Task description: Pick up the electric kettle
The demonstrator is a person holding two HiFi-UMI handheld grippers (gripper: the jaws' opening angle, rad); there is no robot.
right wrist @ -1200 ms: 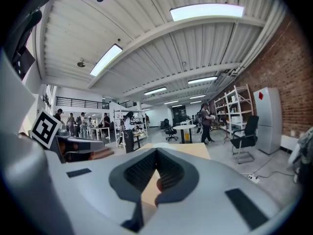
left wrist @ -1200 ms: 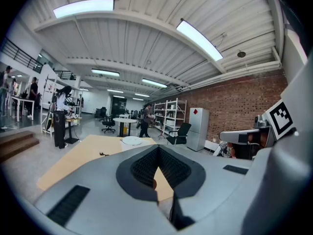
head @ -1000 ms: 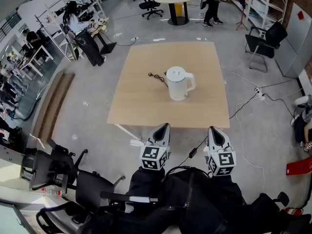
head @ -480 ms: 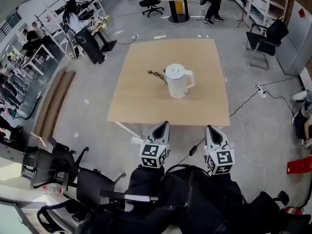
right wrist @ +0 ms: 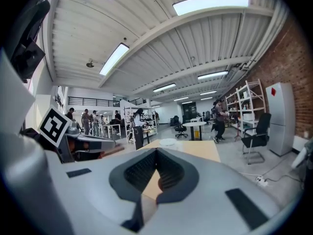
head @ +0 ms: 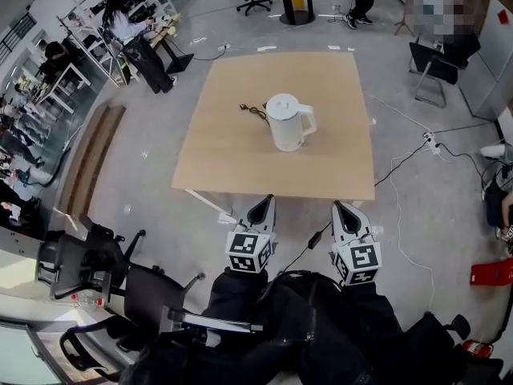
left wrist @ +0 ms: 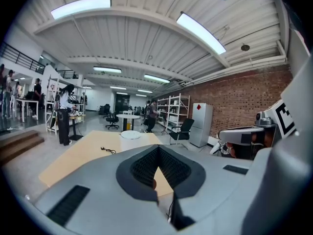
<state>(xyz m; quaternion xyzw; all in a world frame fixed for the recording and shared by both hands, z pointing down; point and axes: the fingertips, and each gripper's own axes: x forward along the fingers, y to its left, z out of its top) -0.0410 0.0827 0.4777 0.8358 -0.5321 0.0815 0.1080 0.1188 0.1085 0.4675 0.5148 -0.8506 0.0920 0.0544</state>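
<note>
A white electric kettle point(head: 288, 121) stands upright near the middle of a light wooden table point(head: 232, 163), its handle to the right. Both grippers hang in front of the table's near edge, over the floor, well short of the kettle. My left gripper point(head: 268, 200) and my right gripper point(head: 337, 205) point toward the table, jaws shut and empty. In the left gripper view the kettle's lid point(left wrist: 131, 134) shows just above the shut left gripper point(left wrist: 158, 148). The right gripper view shows the lid point(right wrist: 167, 142) above the shut right gripper point(right wrist: 156, 151).
A black cord point(head: 255, 112) lies on the table left of the kettle. Cables point(head: 401, 163) trail over the floor at the right. Office chairs point(head: 88, 267) stand at the lower left, another chair point(head: 437, 62) at the right. People work at benches point(head: 128, 30) at the far left.
The table and kettle sit slightly higher and further left in the head view. Both grippers remain shut in front of the table's edge, holding nothing.
</note>
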